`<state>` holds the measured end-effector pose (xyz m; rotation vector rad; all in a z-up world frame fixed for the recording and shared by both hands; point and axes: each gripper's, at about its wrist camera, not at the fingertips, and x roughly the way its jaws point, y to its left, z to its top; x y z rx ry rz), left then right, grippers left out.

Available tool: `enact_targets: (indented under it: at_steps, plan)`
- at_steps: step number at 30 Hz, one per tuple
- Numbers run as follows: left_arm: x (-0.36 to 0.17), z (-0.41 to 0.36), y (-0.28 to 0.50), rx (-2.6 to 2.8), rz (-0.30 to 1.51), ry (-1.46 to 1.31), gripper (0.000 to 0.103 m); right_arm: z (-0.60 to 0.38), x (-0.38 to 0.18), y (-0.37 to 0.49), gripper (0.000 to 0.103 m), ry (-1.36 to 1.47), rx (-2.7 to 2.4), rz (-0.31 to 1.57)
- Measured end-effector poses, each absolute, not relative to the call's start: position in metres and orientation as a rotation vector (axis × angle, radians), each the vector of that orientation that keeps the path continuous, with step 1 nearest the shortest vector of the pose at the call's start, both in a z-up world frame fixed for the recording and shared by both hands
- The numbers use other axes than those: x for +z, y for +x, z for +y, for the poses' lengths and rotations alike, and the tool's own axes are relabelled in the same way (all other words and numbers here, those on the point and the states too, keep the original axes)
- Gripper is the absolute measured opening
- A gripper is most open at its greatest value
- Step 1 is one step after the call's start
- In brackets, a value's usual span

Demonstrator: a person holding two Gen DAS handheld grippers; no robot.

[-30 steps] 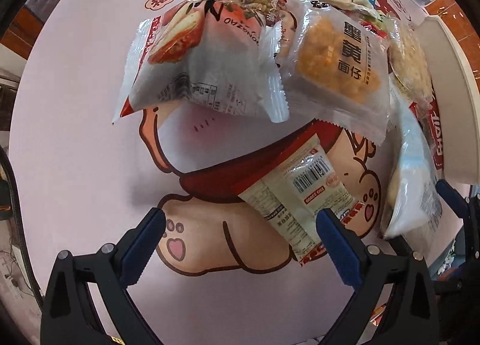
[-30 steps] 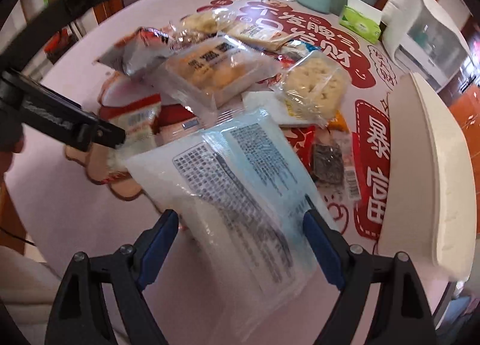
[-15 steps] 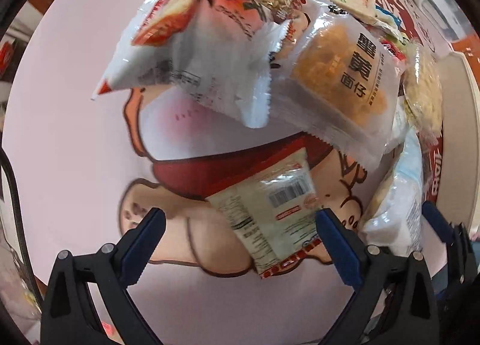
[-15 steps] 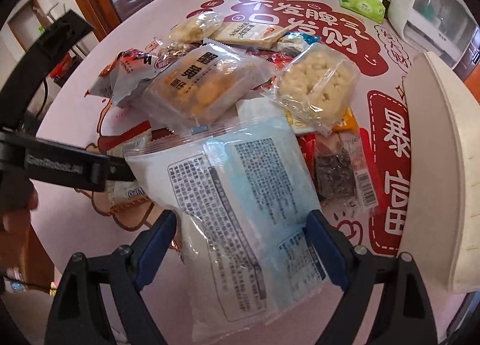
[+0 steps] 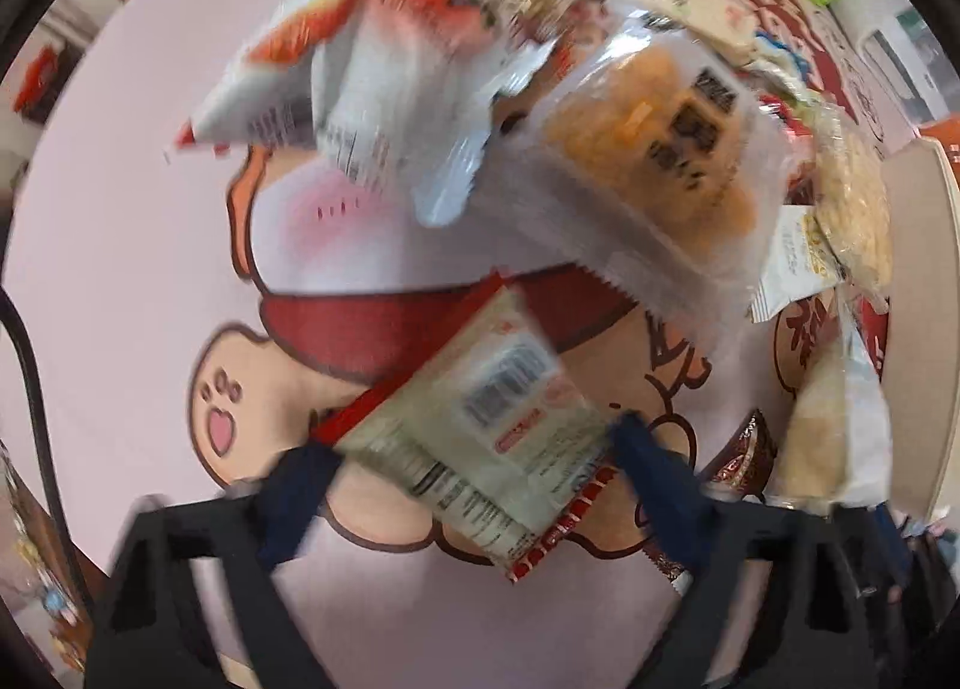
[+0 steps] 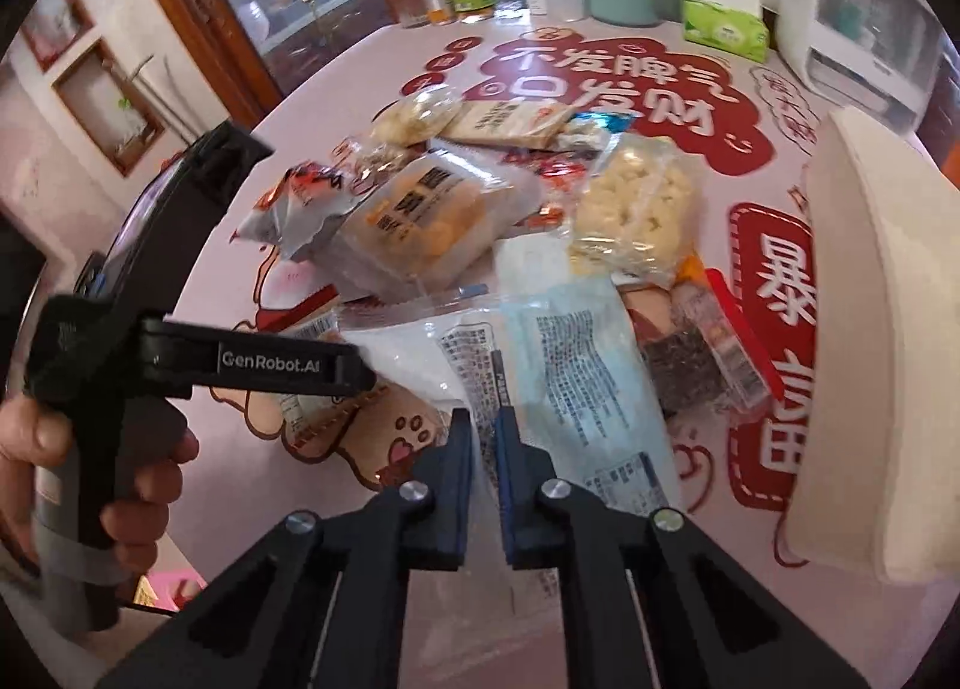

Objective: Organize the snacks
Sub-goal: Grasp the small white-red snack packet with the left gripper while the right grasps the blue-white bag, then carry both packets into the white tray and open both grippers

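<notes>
Right gripper (image 6: 485, 425) is clamped on the pale blue bag (image 6: 576, 371), beside the white bin (image 6: 870, 329). Left gripper (image 5: 474, 461) jaws stand wide around the barcode packet (image 5: 480, 419), left of that bin.

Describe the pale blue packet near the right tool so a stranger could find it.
On the pink table, look beside the white tray. Nearest the right tool lies the pale blue packet, flat, covered in fine print, unlike the puffy snack bags behind it.
</notes>
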<state>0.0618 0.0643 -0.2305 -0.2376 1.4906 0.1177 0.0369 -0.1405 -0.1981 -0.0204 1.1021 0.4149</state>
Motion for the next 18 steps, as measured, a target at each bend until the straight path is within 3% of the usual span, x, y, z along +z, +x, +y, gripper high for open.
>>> enact_targets:
  at_steps: [2,10,18]
  plan:
    - [-0.223,0.052,0.058,0.075,1.462,-0.197,0.044,-0.150,-0.192,0.036,0.006,0.011,0.414,1.095]
    - [-0.211,0.050,0.041,-0.007,1.413,-0.163,0.041,-0.167,-0.176,0.030,0.004,0.075,0.396,1.064]
    - [-0.141,0.056,0.037,-0.144,1.227,-0.066,0.040,-0.174,-0.140,0.022,0.003,0.143,0.367,0.981]
